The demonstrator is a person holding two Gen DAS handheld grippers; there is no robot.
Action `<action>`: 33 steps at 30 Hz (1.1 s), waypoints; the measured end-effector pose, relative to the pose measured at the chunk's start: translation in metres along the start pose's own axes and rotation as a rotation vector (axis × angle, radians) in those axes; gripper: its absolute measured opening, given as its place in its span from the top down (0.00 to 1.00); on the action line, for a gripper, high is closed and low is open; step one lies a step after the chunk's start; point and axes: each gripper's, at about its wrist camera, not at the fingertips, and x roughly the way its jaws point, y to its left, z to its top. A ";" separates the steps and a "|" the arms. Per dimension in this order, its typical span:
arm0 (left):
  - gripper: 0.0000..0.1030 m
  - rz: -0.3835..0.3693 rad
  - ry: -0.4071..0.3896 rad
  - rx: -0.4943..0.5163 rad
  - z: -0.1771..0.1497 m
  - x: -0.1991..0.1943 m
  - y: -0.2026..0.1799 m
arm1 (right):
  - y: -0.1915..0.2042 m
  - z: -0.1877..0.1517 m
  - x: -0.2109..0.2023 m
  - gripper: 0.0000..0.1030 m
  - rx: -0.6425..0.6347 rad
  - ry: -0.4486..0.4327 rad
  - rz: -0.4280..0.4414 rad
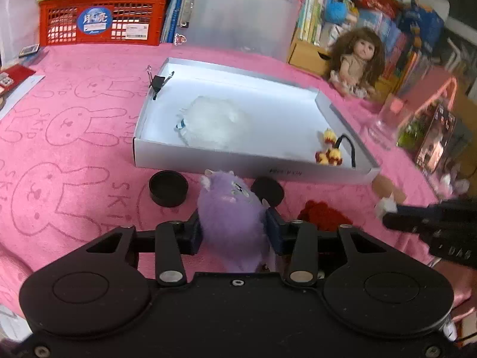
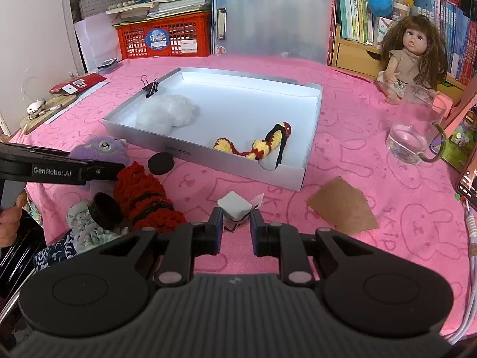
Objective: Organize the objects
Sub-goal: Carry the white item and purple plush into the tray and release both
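- Two grippers are in our hands: the left gripper [image 1: 234, 228] is clamped on a fluffy purple plush toy [image 1: 231, 208], its pads sunk into the fur on both sides, just in front of the tray's near wall.
- Our right gripper [image 2: 237, 223] has its jaws drawn together on a small white cube-shaped trinket [image 2: 234, 205] with a pale tag, low over the table.
- The table [image 2: 387, 238] wears a pink terry cloth printed with outline rabbits.
- A shallow white cardboard box tray [image 2: 298, 176] lies open on it, a black metal binder clip [image 2: 150, 88] clamped on its left wall.
- Inside we see a fluffy white cotton-like plush [image 2: 165, 113] at the left and a yellow-and-red crocheted strip with a black band [image 2: 256, 146] near the front right corner.
- In front of the tray lie a round black plastic lid [image 1: 168, 188], a chunky red-and-black crocheted piece [image 2: 143, 197] and a flat brown cardboard piece [image 2: 342, 205].
- To the right stand a clear glass jug [image 2: 414, 128] and a curly-haired doll [image 2: 413, 56].
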 end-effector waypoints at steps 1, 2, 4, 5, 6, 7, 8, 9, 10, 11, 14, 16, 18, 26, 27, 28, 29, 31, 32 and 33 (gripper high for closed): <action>0.66 -0.004 -0.010 -0.001 0.001 -0.002 -0.001 | 0.000 0.000 0.000 0.78 0.000 -0.001 -0.001; 0.67 -0.002 -0.024 0.004 0.003 -0.005 -0.002 | -0.001 0.001 0.000 0.78 0.003 -0.002 -0.002; 0.67 0.009 -0.056 0.018 0.008 -0.011 -0.004 | -0.004 0.003 0.001 0.78 0.026 0.000 0.000; 0.67 0.008 -0.063 0.020 0.011 -0.014 -0.005 | -0.006 0.005 0.001 0.78 0.040 0.000 0.000; 0.67 0.006 -0.069 0.015 0.015 -0.015 -0.004 | -0.009 0.008 0.002 0.78 0.059 -0.001 0.001; 0.67 0.005 -0.072 0.010 0.018 -0.016 -0.004 | -0.012 0.011 0.003 0.78 0.081 -0.001 0.003; 0.67 0.004 -0.074 0.005 0.023 -0.017 -0.003 | -0.015 0.014 0.005 0.78 0.106 -0.001 0.005; 0.67 0.005 -0.078 0.000 0.027 -0.018 -0.002 | -0.019 0.018 0.007 0.78 0.132 -0.002 0.009; 0.67 0.006 -0.084 -0.007 0.032 -0.018 -0.002 | -0.022 0.023 0.008 0.78 0.155 -0.006 0.010; 0.67 0.004 -0.090 -0.013 0.037 -0.019 -0.001 | -0.026 0.028 0.010 0.78 0.176 -0.010 0.009; 0.67 -0.005 -0.112 -0.020 0.053 -0.017 -0.001 | -0.037 0.042 0.017 0.78 0.246 -0.013 0.008; 0.67 -0.004 -0.115 -0.031 0.065 -0.012 0.001 | -0.045 0.049 0.024 0.78 0.294 -0.001 0.010; 0.67 -0.005 -0.114 -0.055 0.075 -0.004 0.003 | -0.052 0.054 0.032 0.78 0.339 0.012 0.007; 0.67 0.047 -0.078 -0.079 0.090 0.035 0.011 | -0.052 0.066 0.057 0.78 0.322 0.035 -0.013; 0.67 0.043 -0.077 -0.084 0.089 0.037 0.011 | -0.051 0.066 0.060 0.78 0.315 0.042 -0.014; 0.67 0.037 -0.079 -0.089 0.090 0.039 0.012 | -0.050 0.067 0.062 0.78 0.309 0.052 -0.017; 0.67 0.036 -0.081 -0.089 0.090 0.040 0.013 | -0.049 0.067 0.066 0.78 0.304 0.064 -0.020; 0.67 0.041 -0.085 -0.080 0.090 0.042 0.012 | -0.048 0.067 0.071 0.78 0.299 0.085 -0.021; 0.67 0.044 -0.085 -0.075 0.091 0.044 0.012 | -0.048 0.066 0.073 0.78 0.295 0.092 -0.021; 0.66 0.047 -0.085 -0.072 0.092 0.045 0.011 | -0.048 0.066 0.075 0.78 0.292 0.098 -0.022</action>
